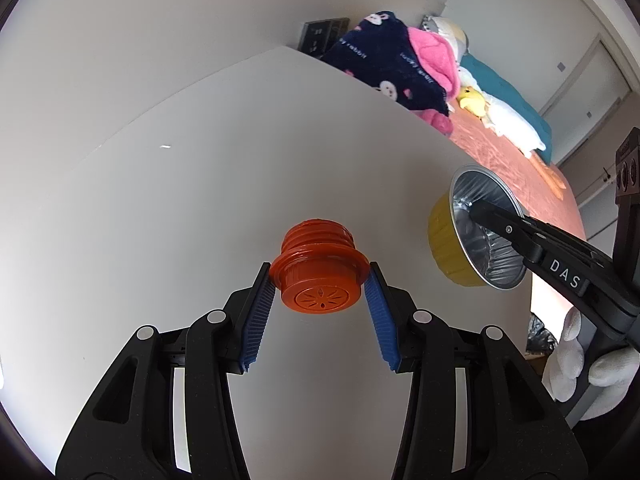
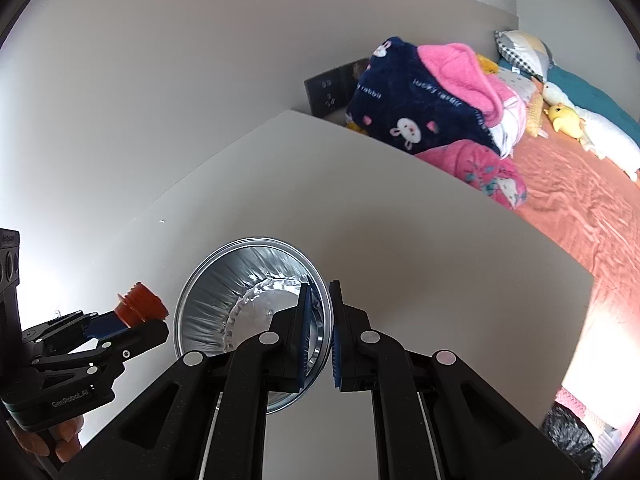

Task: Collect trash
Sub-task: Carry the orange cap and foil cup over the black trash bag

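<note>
My left gripper (image 1: 320, 280) is shut on an orange ribbed plastic cap (image 1: 318, 268), held above the white table (image 1: 200, 200). It also shows in the right wrist view, where the left gripper (image 2: 132, 322) holds the orange cap (image 2: 140, 308) at the far left. My right gripper (image 2: 320, 320) is shut on the rim of a foil cup (image 2: 244, 300), silver inside. In the left wrist view the foil cup (image 1: 444, 240) has a yellow outside and hangs tilted from the right gripper (image 1: 476, 210) near the table's right edge.
Beyond the table's far right edge lies a bed (image 2: 580, 208) with an orange cover, a navy and pink pile of blankets (image 2: 432, 100) and plush toys (image 2: 564, 120). A black bag (image 2: 568, 432) sits low at the right, below the table edge.
</note>
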The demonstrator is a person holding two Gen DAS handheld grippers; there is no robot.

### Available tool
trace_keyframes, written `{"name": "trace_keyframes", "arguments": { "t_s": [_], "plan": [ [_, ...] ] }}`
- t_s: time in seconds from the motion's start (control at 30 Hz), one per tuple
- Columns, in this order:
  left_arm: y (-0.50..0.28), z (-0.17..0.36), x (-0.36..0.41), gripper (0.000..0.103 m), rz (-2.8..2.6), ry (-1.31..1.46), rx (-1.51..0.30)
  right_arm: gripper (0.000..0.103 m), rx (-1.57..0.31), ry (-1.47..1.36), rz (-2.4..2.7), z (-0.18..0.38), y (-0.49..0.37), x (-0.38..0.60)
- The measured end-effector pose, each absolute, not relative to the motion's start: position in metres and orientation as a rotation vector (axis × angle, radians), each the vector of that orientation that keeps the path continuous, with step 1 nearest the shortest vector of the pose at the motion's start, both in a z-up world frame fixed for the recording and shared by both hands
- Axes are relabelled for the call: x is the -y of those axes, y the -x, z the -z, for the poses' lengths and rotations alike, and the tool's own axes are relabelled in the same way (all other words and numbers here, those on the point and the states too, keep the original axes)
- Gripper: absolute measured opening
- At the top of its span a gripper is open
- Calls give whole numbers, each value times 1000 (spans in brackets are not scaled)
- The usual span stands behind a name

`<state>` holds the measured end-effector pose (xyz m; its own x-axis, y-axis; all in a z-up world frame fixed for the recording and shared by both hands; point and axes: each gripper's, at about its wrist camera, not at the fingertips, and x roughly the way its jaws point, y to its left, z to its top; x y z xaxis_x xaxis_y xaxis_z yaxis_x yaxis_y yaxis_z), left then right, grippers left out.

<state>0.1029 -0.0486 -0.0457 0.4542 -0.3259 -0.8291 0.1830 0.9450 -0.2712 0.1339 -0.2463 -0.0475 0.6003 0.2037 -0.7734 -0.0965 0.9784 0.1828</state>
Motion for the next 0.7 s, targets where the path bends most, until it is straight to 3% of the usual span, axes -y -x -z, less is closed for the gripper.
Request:
{"name": "trace_keyframes", "arguments": {
  "t_s": [0.7],
  "plan": [
    [-67,10,116,46,447,82,-1036,10,-847,-187,-102,8,-54,303]
  ]
}}
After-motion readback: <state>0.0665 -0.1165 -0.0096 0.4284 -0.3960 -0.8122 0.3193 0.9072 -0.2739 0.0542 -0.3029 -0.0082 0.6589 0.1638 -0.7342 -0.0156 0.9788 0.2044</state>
